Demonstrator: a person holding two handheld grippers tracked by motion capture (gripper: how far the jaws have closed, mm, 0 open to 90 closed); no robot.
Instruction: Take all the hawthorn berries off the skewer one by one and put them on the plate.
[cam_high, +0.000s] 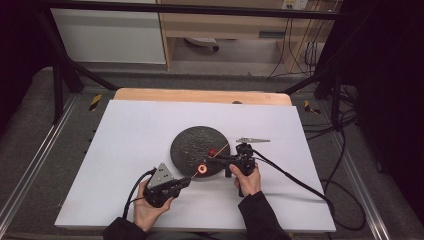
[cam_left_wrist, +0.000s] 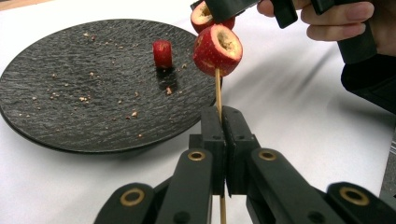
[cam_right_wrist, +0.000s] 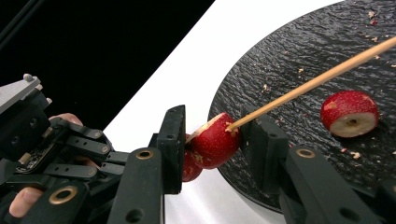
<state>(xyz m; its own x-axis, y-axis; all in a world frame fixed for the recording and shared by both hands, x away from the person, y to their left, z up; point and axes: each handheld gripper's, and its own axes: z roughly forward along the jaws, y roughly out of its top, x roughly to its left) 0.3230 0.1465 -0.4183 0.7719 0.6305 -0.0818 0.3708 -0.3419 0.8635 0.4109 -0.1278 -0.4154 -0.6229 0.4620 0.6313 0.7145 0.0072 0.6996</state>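
A thin wooden skewer (cam_left_wrist: 218, 88) stands pinched in my shut left gripper (cam_left_wrist: 222, 112), pointing over the black plate (cam_left_wrist: 70, 93). Two red cored fruit pieces are threaded on it. The nearer piece (cam_left_wrist: 217, 44) hangs free. The farther piece (cam_right_wrist: 215, 144) sits between the jaws of my right gripper (cam_right_wrist: 215, 122), which press on both its sides. The bare skewer tip (cam_right_wrist: 322, 79) runs on above the plate. A third fruit piece (cam_right_wrist: 350, 114) lies alone on the plate. In the high view the left gripper (cam_high: 187, 181) and right gripper (cam_high: 210, 161) meet at the plate's near rim (cam_high: 197, 177).
The plate rests mid-table on a white sheet (cam_high: 125, 145) and is dusted with crumbs. A small silver metal tool (cam_high: 252, 140) lies just right of the plate. Black cables (cam_high: 300, 182) trail off the right side. Dark frame legs stand at the back corners.
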